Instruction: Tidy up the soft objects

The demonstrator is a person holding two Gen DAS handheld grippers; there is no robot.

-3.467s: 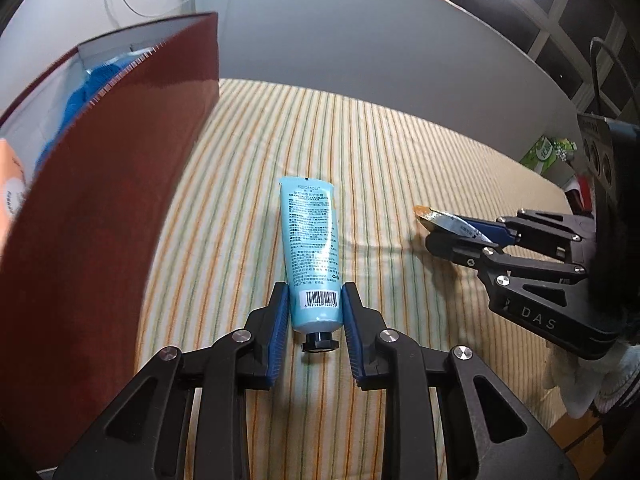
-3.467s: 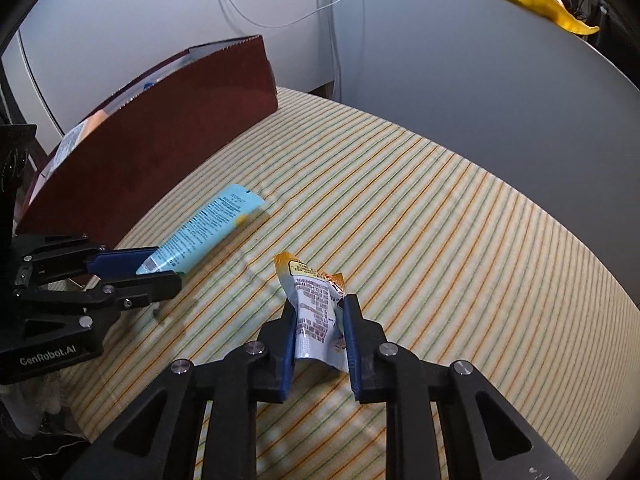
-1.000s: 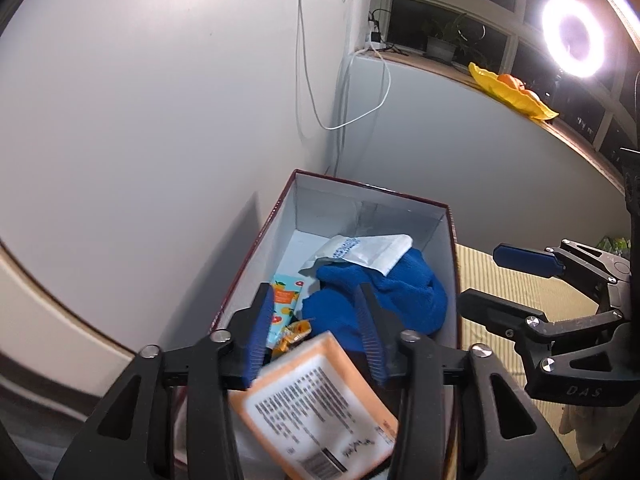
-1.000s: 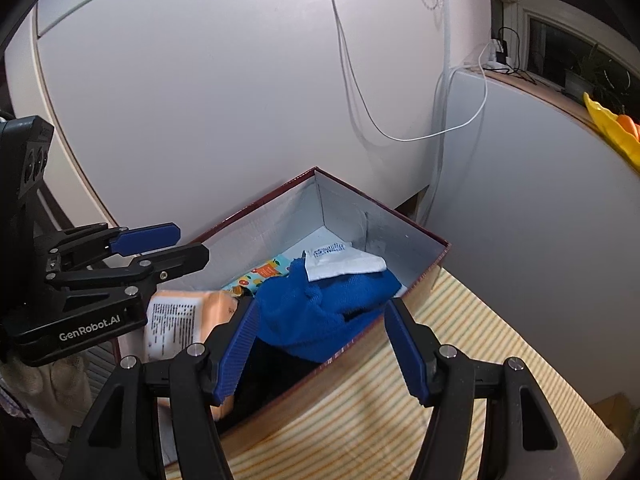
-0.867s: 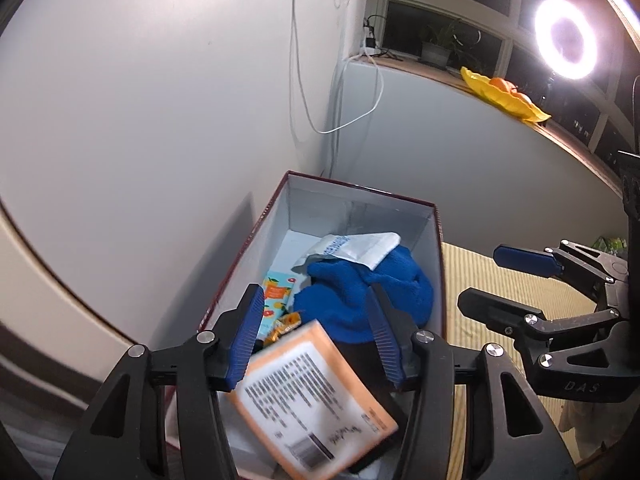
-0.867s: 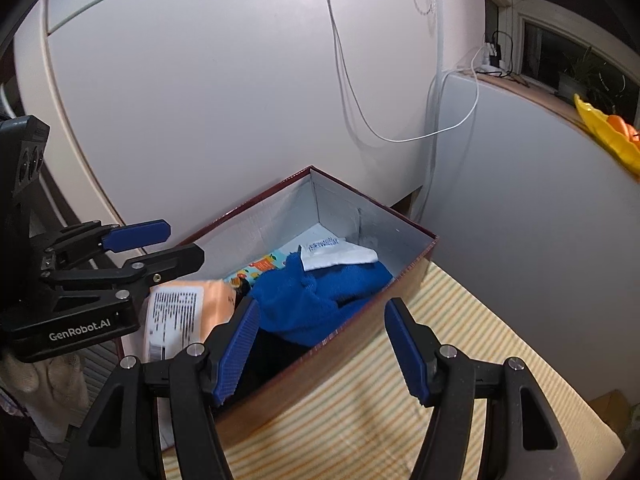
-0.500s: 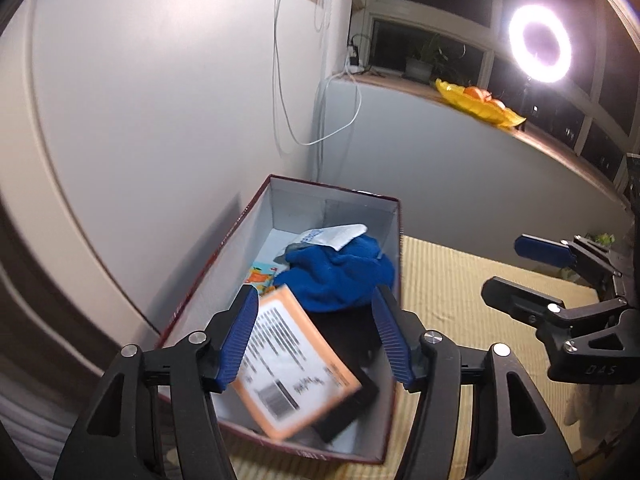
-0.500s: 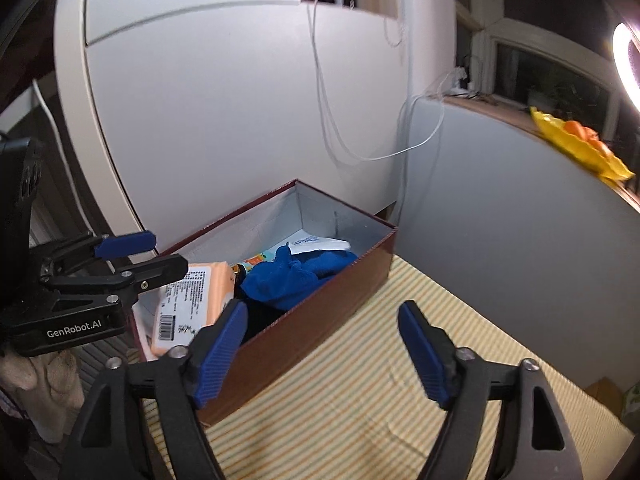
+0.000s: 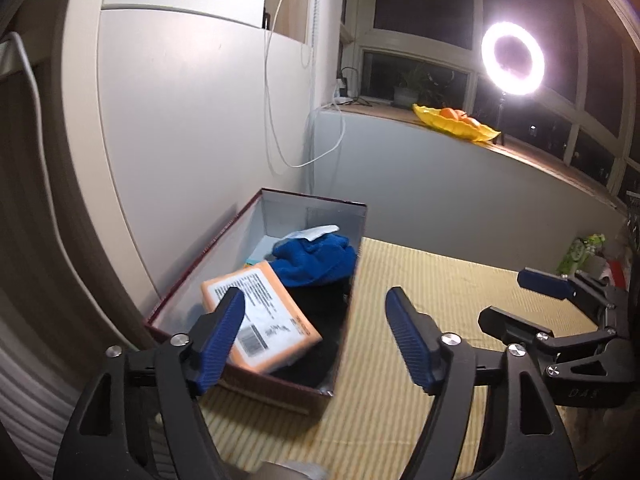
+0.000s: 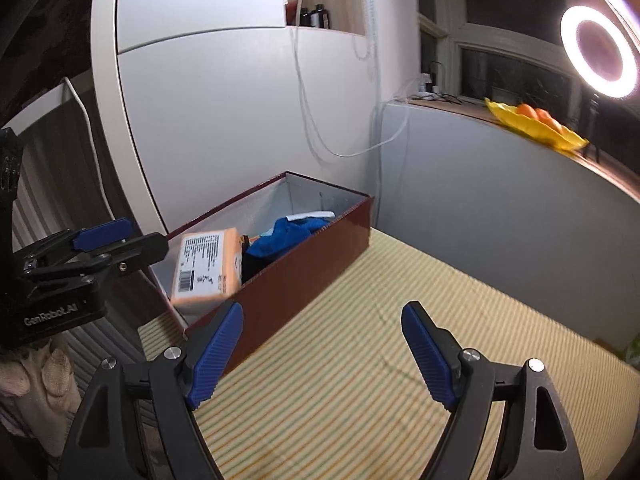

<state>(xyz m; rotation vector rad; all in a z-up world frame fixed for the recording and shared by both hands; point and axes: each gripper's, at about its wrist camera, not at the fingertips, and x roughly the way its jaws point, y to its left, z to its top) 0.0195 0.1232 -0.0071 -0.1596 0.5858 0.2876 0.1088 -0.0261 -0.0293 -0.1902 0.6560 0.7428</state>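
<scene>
A dark red box stands open on the striped cloth. In it lie an orange packet, a blue cloth, a white sachet and something black. My left gripper hangs over the box's near end, its jaws opening with nothing between them. My right gripper is open and empty, to the right of the box above the cloth.
The striped cloth spreads out to the right of the box. White walls rise close behind the box, with a cable hanging down. A ring light and a yellow dish of oranges sit on the sill.
Both grippers have drawn back from the box and their jaws have widened. The blue tube and the snack pouch they held earlier are no longer in them.
</scene>
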